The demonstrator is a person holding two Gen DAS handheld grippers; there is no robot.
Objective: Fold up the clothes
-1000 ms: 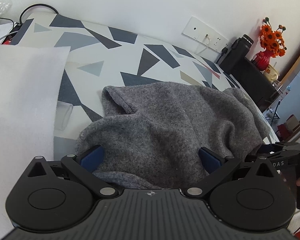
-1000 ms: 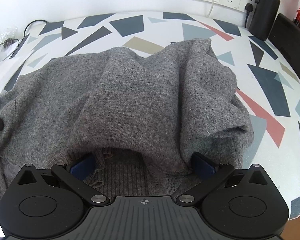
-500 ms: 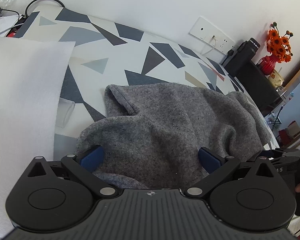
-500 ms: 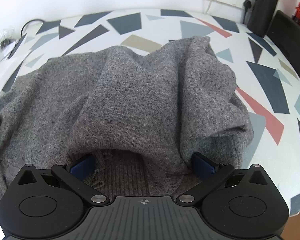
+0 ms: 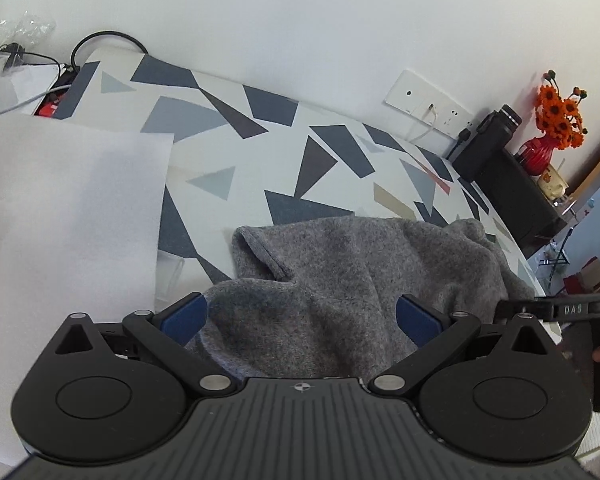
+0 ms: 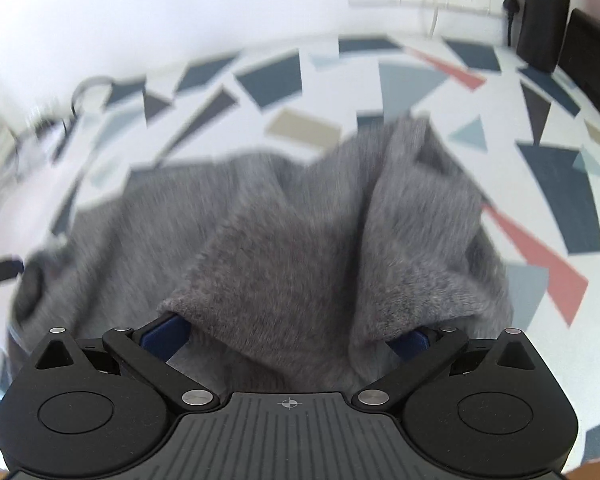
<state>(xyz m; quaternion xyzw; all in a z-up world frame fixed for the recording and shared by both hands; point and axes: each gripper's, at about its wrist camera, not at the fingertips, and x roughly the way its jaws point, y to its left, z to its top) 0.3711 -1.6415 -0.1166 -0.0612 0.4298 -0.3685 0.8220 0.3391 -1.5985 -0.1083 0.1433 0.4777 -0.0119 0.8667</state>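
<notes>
While bunched on the patterned tablecloth [image 5: 260, 148], grey sweater [image 5: 340, 280] between wide-open left gripper [image 5: 300, 316] jaws; right gripper [image 6: 288, 336] likewise spread, gripping nothing.

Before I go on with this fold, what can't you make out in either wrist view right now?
- Left wrist view: the grey knitted sweater drapes over the left gripper, hiding its fingertips.
- Right wrist view: motion blur smears everything; sweater folds cover the right gripper fingertips.
- Both: the sweater's near hem and any grasp lie behind the gripper bodies.

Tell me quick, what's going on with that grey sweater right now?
Left gripper open, right gripper open, cloth draped between each pair of fingers. Grey sweater bunched on the patterned table. White foam sheet lies beside it.
</notes>
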